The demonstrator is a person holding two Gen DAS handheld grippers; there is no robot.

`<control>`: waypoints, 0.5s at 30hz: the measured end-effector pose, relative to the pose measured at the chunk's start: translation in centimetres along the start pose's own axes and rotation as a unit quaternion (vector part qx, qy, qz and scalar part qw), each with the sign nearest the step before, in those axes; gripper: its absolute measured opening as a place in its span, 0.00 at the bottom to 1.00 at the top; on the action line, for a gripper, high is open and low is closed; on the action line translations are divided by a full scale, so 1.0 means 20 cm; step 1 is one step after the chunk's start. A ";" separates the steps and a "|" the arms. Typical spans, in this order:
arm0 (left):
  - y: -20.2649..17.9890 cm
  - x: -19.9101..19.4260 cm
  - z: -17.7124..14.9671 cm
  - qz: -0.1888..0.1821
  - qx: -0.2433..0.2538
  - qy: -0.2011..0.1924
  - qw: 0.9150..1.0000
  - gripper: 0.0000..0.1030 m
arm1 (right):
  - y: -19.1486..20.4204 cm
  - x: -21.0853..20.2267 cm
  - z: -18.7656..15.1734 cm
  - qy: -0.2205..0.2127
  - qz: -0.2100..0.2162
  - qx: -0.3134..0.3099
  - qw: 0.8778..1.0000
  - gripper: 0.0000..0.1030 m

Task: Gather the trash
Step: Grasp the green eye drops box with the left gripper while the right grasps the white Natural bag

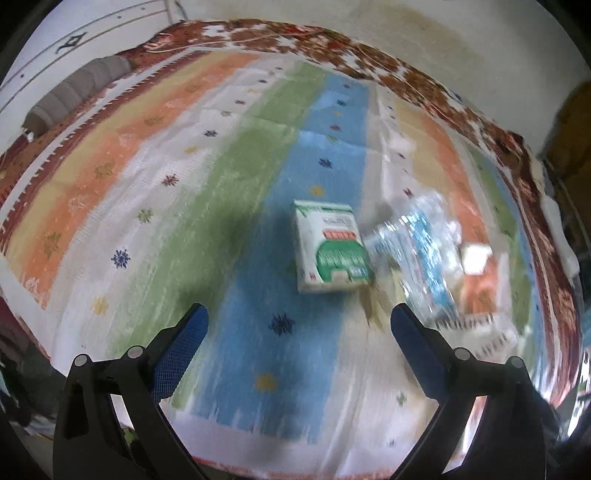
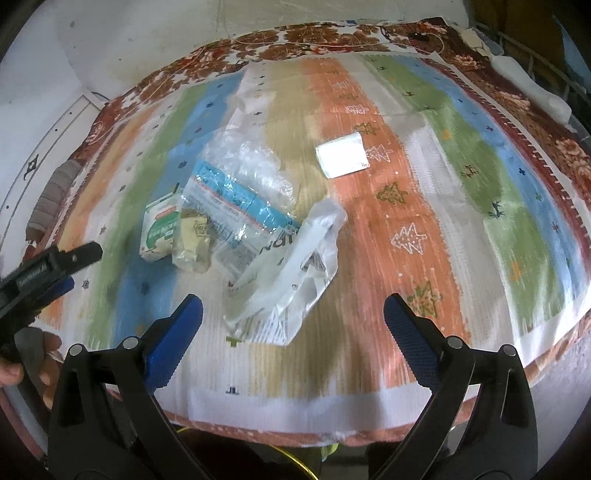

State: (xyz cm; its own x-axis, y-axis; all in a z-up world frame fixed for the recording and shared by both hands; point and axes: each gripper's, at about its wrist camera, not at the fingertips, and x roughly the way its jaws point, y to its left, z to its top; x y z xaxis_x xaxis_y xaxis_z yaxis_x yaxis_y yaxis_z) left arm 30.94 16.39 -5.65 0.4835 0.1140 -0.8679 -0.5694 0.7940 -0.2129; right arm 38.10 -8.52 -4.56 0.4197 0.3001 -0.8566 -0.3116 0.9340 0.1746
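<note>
A white and green carton (image 1: pixel 330 247) lies on the blue stripe of a striped cloth, ahead of my left gripper (image 1: pixel 297 319), which is open and empty above the cloth. Right of the carton sits a clear plastic wrapper with a blue label (image 1: pixel 424 254). In the right wrist view the same carton (image 2: pixel 159 230) lies left of a tan crumpled scrap (image 2: pixel 194 242), the clear wrapper (image 2: pixel 236 192) and a white plastic bag (image 2: pixel 291 269). A small white square packet (image 2: pixel 341 155) lies apart, farther back. My right gripper (image 2: pixel 293 312) is open, hanging just short of the bag.
The striped cloth (image 2: pixel 424 229) covers a raised surface with a brown floral border (image 2: pixel 332 35). A pale wall stands behind. A grey ribbed roll (image 1: pixel 74 92) lies at the far left edge. The left gripper (image 2: pixel 55 273) and a hand (image 2: pixel 33 354) show at the right view's left side.
</note>
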 end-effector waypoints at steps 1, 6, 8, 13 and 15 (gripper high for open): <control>0.00 0.02 0.01 -0.001 -0.003 0.004 1.000 0.94 | 0.00 0.01 0.01 0.002 -0.001 0.001 1.000 0.90; -0.02 0.16 0.05 0.012 0.001 0.022 1.000 0.94 | 0.00 0.10 0.06 0.009 -0.006 0.001 1.000 0.84; -0.03 0.19 0.07 0.014 0.002 0.024 1.000 0.94 | 0.00 0.14 0.08 0.014 -0.006 -0.003 1.000 0.77; -0.07 0.31 0.10 0.007 0.007 0.040 0.999 0.94 | 0.03 0.22 0.10 0.025 -0.018 -0.022 0.999 0.57; -0.09 0.36 0.11 0.020 0.010 0.041 0.999 0.94 | 0.02 0.24 0.10 0.030 -0.020 -0.025 0.999 0.49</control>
State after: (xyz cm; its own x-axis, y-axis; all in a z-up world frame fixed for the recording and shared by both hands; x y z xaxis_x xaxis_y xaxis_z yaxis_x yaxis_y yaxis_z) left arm 36.84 17.16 -10.52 0.4052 0.0969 -0.9091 -0.5728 0.8019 -0.1698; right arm 41.70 -6.25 -7.68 0.3811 0.2497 -0.8902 -0.3379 0.9338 0.1172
